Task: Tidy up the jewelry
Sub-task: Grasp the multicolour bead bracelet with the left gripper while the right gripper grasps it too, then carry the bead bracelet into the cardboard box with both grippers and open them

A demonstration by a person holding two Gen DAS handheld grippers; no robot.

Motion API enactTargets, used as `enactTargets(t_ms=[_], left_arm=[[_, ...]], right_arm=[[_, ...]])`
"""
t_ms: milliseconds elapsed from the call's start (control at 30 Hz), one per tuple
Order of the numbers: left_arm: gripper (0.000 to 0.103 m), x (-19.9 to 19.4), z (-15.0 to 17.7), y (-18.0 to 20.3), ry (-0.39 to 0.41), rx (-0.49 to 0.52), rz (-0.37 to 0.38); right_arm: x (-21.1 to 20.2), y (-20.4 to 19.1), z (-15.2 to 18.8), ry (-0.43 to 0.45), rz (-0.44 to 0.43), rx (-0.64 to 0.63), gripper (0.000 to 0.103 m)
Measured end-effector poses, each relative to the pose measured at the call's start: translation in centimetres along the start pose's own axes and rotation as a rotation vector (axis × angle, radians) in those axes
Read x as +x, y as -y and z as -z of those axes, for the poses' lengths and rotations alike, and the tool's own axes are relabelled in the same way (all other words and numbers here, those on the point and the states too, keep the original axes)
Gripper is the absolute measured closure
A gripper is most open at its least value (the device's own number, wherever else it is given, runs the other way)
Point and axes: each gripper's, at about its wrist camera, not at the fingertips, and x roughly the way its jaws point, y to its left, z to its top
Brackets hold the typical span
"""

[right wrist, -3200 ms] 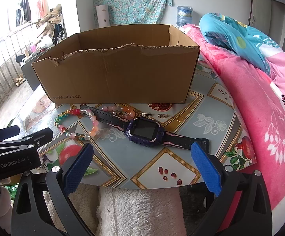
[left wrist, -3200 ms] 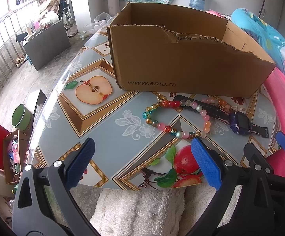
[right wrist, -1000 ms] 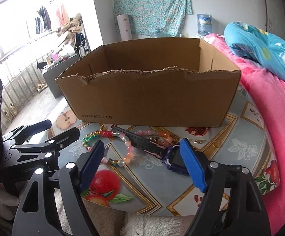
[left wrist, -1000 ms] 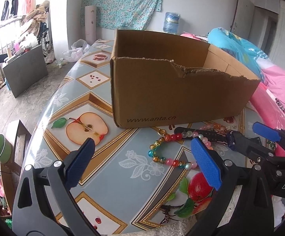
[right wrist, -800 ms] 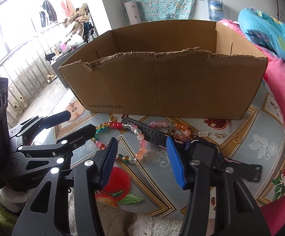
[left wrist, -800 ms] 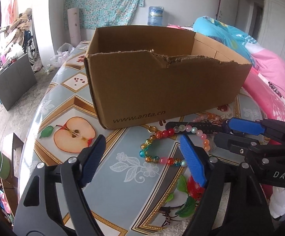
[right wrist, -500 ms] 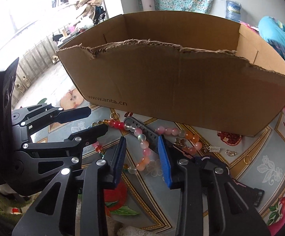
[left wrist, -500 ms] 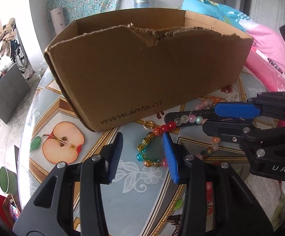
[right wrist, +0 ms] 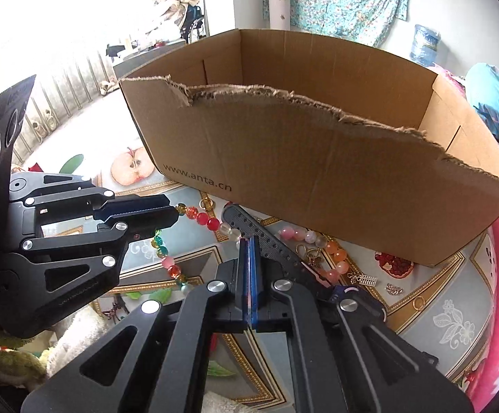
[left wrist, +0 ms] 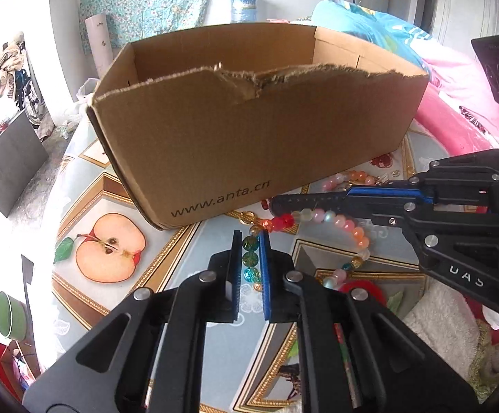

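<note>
A coloured bead necklace [left wrist: 332,222] lies on the table in front of a brown cardboard box [left wrist: 249,144]. My left gripper [left wrist: 250,241] is shut on its green beads. In the right wrist view the necklace [right wrist: 201,216] runs from the left gripper [right wrist: 172,211] toward my right gripper [right wrist: 248,242]. The right gripper is shut on the black strap [right wrist: 266,241] of a purple watch; the watch face is hidden beneath it. In the left wrist view the right gripper [left wrist: 346,194] holds the strap [left wrist: 304,203] at the right.
The box [right wrist: 318,158] is open-topped with a torn front edge. Small gold rings and charms [right wrist: 366,280] lie on the fruit-patterned table [left wrist: 112,241]. A pink blanket [left wrist: 456,117] is at the right. A white towel [left wrist: 442,316] hangs at the table's near edge.
Both grippers moved forward and down to the jewelry and closed. The left closed on the necklace beads, the right on the watch strap.
</note>
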Motion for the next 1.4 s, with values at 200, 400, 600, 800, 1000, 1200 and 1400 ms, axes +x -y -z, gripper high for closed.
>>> enactTargets(t_ms=[200, 400, 600, 800, 1000, 1200, 1400], left_arm=[[0.094, -4.3, -0.5, 0.6, 0.078, -0.015, 0.043], [0.094, -7.9, -1.7, 1.9, 0.160, 0.022, 0.046], [0.094, -11.1, -2.6, 2.3, 0.204, 0.033, 0.038], [0.094, -14.2, -4.1, 2.6, 0.253, 0.045, 0.062], [0.094, -15.9, -5.8, 2.8, 0.300, 0.050, 0.104], [0.094, -16.7, -9.2, 2.6, 0.369, 0.077, 0.096], [0.094, -14.0, -13.9, 0.7, 0.345, 0.059, 0.080]], right_arm=[[-3.2, 0.2, -0.2, 0.073, -0.019, 0.021, 0.102], [-5.1, -0.1, -0.1, 0.100, -0.127, 0.030, 0.098], [-4.4, -0.4, -0.2, 0.132, -0.268, 0.124, 0.074], [-4.3, -0.2, -0.8, 0.184, -0.360, 0.184, 0.073], [-5.8, 0.1, -2.5, 0.251, -0.349, 0.147, 0.091], [-7.9, 1.0, -6.2, 0.335, -0.283, 0.074, 0.093], [-7.0, 4.0, -12.4, 0.297, -0.193, 0.029, 0.093]])
